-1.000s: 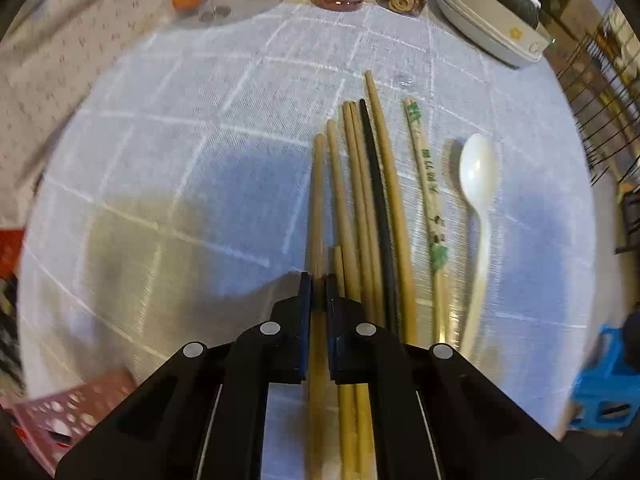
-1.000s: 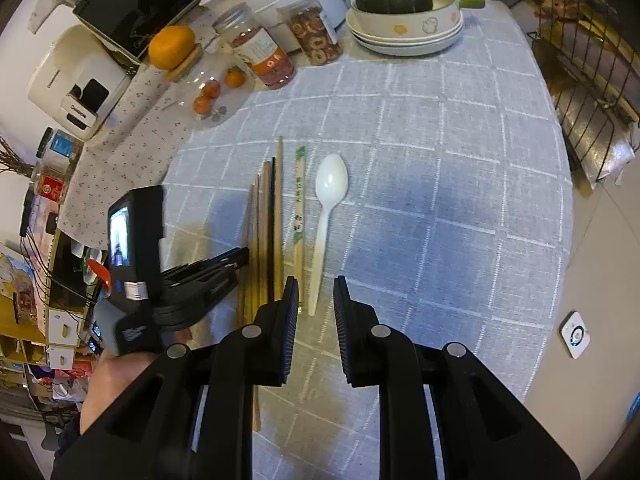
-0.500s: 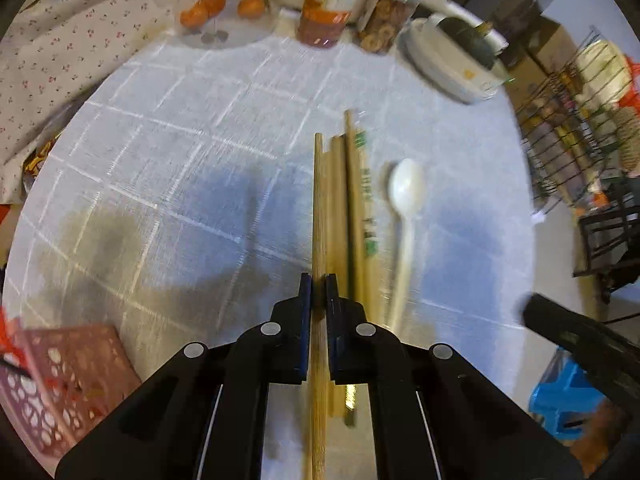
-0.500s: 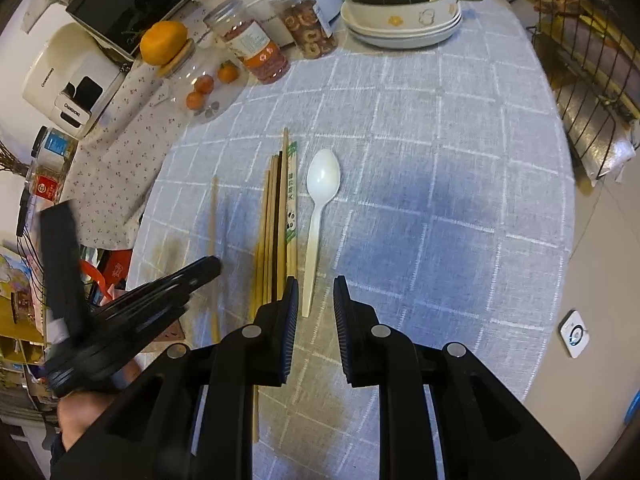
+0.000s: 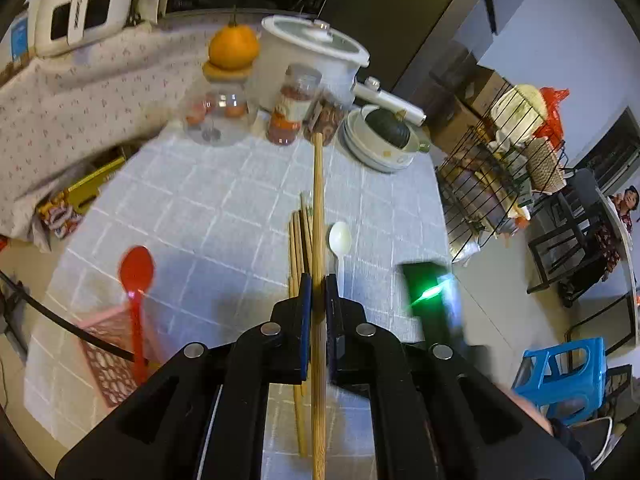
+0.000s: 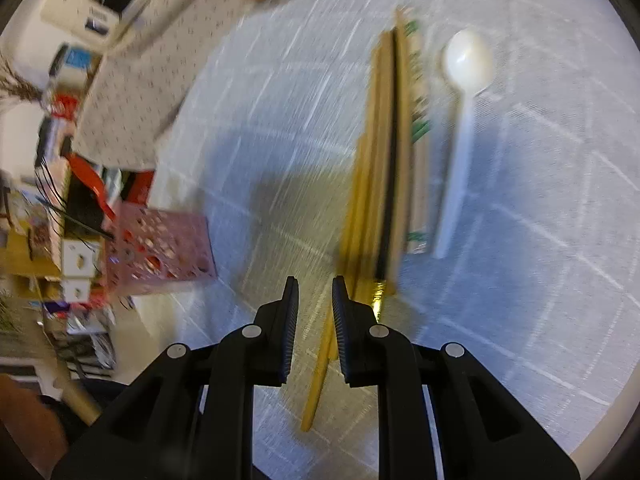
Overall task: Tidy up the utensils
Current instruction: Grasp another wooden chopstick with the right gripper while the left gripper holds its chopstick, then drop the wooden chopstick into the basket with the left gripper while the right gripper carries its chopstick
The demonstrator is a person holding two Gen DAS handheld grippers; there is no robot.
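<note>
Up off the grey checked tablecloth [image 5: 224, 208] comes my left gripper [image 5: 316, 292], clamped on one long, pale wooden chopstick [image 5: 318, 208], raised above the remaining bundle of bamboo chopsticks [image 6: 384, 152]. Beside that bundle lies a white plastic spoon [image 6: 460, 120]. My right gripper [image 6: 315, 300] hovers over the bundle's near ends, jaws slightly apart, gripping nothing.

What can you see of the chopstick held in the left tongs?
The chopstick is a single light wooden stick, round and plain, with visible grain near the camera. The left tongs are shut on it part-way along, lifting it above the tablecloth. It points straight ahead toward the jars. Only the pads touch it; the remaining chopsticks lie below.
</note>
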